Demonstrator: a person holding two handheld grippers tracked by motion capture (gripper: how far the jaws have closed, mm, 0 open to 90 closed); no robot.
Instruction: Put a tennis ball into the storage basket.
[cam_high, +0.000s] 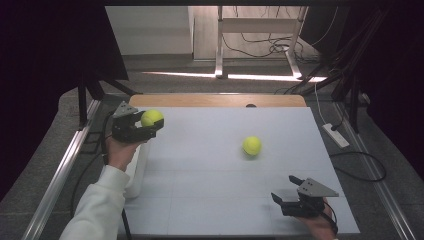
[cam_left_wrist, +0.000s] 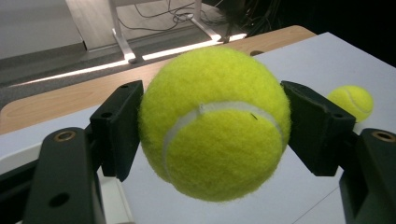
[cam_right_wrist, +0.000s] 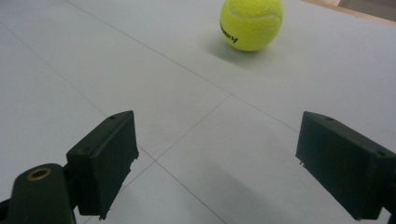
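Held ball (cam_high: 151, 118) at table's (cam_high: 210, 200) far-left edge, second ball (cam_high: 252, 145) mid-table, perhaps slightly right

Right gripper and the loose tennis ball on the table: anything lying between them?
Nothing. The right gripper view shows bare white tabletop between the open right gripper and the loose tennis ball.
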